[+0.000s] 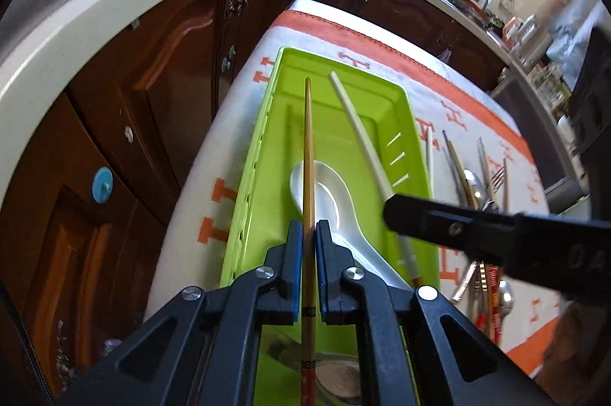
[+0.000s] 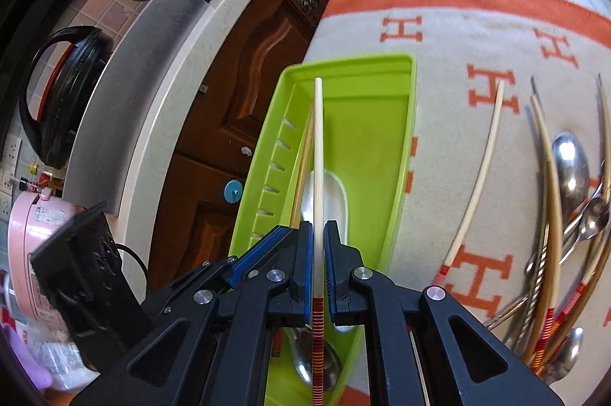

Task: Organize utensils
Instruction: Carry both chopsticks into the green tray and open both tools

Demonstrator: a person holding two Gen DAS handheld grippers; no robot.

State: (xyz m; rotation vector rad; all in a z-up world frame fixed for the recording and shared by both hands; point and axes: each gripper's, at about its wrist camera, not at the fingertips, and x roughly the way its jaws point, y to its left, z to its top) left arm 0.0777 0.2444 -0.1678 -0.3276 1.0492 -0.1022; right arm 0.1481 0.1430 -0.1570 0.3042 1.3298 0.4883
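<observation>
A lime-green tray (image 1: 332, 146) (image 2: 366, 139) lies lengthwise on a white cloth with orange H marks (image 2: 458, 36). In it rests a white ceramic spoon (image 1: 332, 192) (image 2: 336, 200), and a metal spoon (image 2: 313, 360) lies at the near end. My left gripper (image 1: 309, 226) is shut on a brown wooden chopstick (image 1: 308, 139), held along the tray above the spoon. My right gripper (image 2: 318, 226) is shut on a white chopstick (image 2: 318, 146) with a red-striped end, also over the tray. In the left wrist view this white chopstick (image 1: 359, 131) crosses the tray at a slant.
Loose utensils lie on the cloth to the right of the tray: a white chopstick (image 2: 485, 154), brown chopsticks (image 2: 550, 184), metal spoons (image 2: 571, 169) and a fork (image 1: 496, 177). Dark wooden cabinets (image 1: 160, 70) under a pale countertop (image 1: 76, 24) stand left of the table.
</observation>
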